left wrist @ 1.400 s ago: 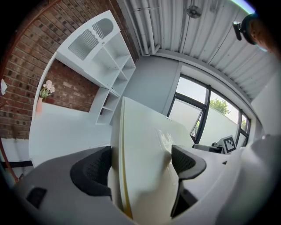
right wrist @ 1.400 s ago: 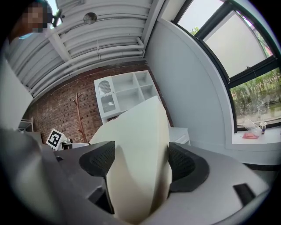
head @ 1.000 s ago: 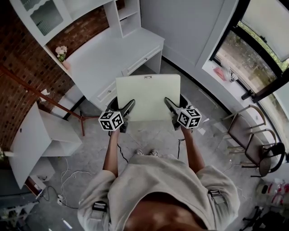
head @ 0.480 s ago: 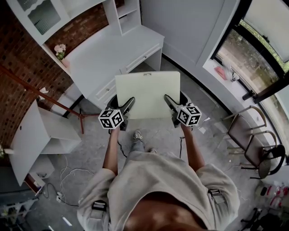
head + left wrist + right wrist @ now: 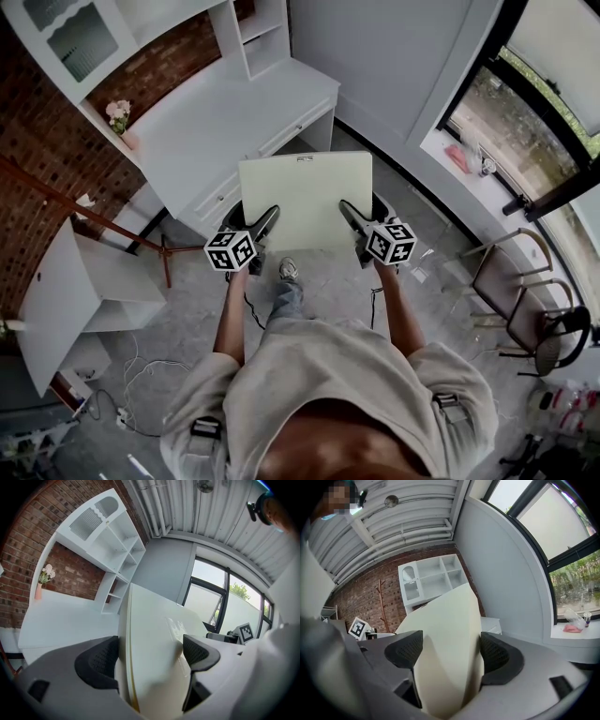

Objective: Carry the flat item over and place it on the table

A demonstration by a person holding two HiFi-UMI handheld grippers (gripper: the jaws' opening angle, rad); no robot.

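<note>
A flat cream-white board (image 5: 305, 199) is held level in front of me, between both grippers. My left gripper (image 5: 263, 220) is shut on its near left corner, and my right gripper (image 5: 349, 214) is shut on its near right corner. In the left gripper view the board (image 5: 154, 653) fills the gap between the black pads (image 5: 101, 660). The right gripper view shows the board (image 5: 447, 653) clamped the same way. The white desk (image 5: 220, 117) lies just beyond the board's far edge.
A pink vase with flowers (image 5: 120, 117) stands at the desk's left end, under white shelving (image 5: 258, 33). A low white cabinet (image 5: 80, 291) and a red rod (image 5: 84, 211) are at left. Chairs (image 5: 525, 300) stand at right by the window ledge (image 5: 464, 155). Cables (image 5: 141, 375) lie on the floor.
I have stepped forward: the desk and room have slid nearer and down in view, and one foot now shows ahead. Both grippers keep their hold on the board.
</note>
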